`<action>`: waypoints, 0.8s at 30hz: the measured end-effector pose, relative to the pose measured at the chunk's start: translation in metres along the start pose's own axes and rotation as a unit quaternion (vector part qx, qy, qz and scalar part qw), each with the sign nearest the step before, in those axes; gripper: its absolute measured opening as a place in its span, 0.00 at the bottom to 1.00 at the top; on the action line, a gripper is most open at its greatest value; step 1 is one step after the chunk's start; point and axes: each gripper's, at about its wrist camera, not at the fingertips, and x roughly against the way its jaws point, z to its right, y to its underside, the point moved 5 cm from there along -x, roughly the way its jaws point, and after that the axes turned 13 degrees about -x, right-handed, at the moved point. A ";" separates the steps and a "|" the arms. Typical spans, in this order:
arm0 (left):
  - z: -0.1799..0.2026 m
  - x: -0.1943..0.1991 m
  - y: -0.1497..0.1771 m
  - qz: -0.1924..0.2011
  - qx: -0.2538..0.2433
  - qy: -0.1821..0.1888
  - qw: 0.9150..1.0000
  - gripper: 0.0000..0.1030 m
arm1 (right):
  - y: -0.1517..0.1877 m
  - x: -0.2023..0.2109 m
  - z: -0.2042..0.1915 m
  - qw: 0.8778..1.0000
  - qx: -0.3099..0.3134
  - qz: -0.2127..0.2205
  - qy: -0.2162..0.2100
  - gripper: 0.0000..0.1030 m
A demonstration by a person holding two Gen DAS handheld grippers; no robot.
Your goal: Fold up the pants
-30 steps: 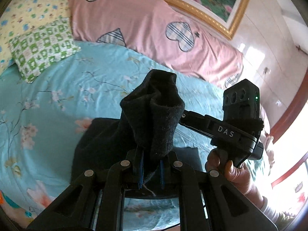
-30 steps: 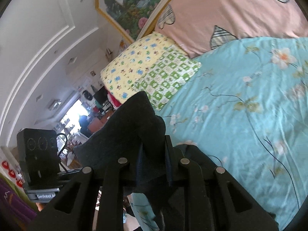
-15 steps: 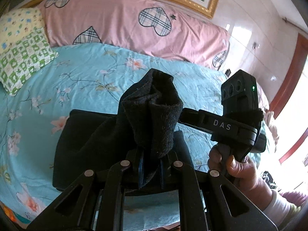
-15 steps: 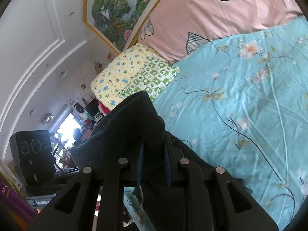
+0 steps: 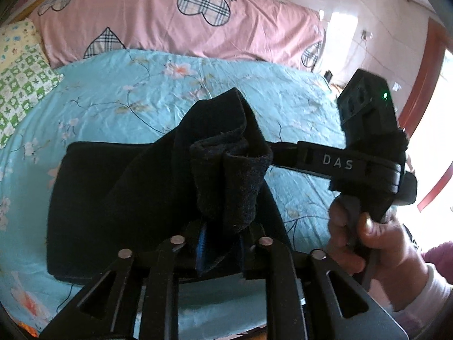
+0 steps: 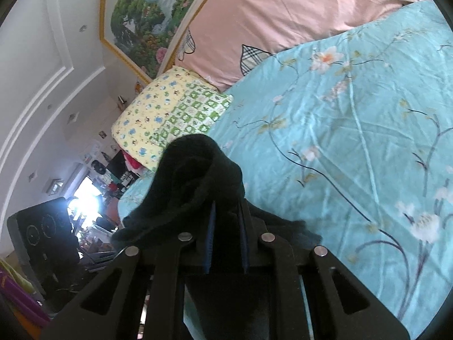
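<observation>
A: Progress? Your left hand-held gripper point(image 5: 219, 245) is easing apart, black pants point(image 5: 119, 198) edge between its pads; the right hand-held gripper point(image 6: 226, 235) is tightening on its bunch.

B: Pants lie part-folded on the bed point(image 5: 147, 90); the lifted edge isn't down yet. Pillow point(image 5: 19, 85) and pink quilt point(image 5: 158, 22) sit well apart, nothing blocking.

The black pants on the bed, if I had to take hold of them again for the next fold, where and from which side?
Grip the pants at the two near corners of the folded stack, coming low from the near bed edge. The stack lies flat on the blue sheet, its near edge free and facing you, so both layers can be pinched there.
</observation>
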 end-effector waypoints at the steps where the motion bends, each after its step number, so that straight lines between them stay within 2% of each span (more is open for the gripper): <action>1: 0.001 -0.002 0.000 -0.002 -0.002 0.002 1.000 0.21 | 0.000 0.002 0.003 1.000 0.000 0.002 0.012 0.17; 2: 0.002 -0.004 0.002 -0.004 -0.004 0.006 1.000 0.21 | 0.002 0.004 0.007 1.000 -0.003 0.005 0.031 0.17; 3: 0.002 -0.004 0.003 -0.004 -0.006 0.010 1.000 0.27 | 0.003 0.007 0.011 0.999 -0.007 0.005 0.042 0.17; 5: 0.003 0.000 0.004 0.000 -0.010 0.030 1.000 0.41 | 0.006 0.013 0.016 0.998 -0.020 0.008 0.054 0.18; 6: 0.004 0.002 0.005 0.002 -0.010 0.038 0.999 0.55 | 0.008 0.018 0.018 0.998 -0.026 0.013 0.063 0.20; 7: 0.004 0.005 0.005 0.005 -0.009 0.044 0.999 0.61 | 0.011 0.023 0.020 0.996 -0.030 0.019 0.078 0.35; 8: 0.005 0.008 0.006 0.011 -0.011 0.048 0.999 0.62 | 0.013 0.027 0.021 0.994 -0.034 0.026 0.096 0.61; 10: 0.005 0.014 0.008 0.014 -0.020 0.049 0.999 0.62 | 0.017 0.037 0.023 0.991 -0.042 0.046 0.120 0.79; 17: -0.010 0.037 0.011 0.029 -0.003 0.051 0.998 0.65 | 0.020 0.058 0.006 0.990 -0.068 0.074 0.103 0.81; 24: -0.048 0.054 0.014 0.039 0.039 0.021 0.998 0.69 | 0.022 0.047 -0.019 0.988 -0.066 0.066 0.124 0.85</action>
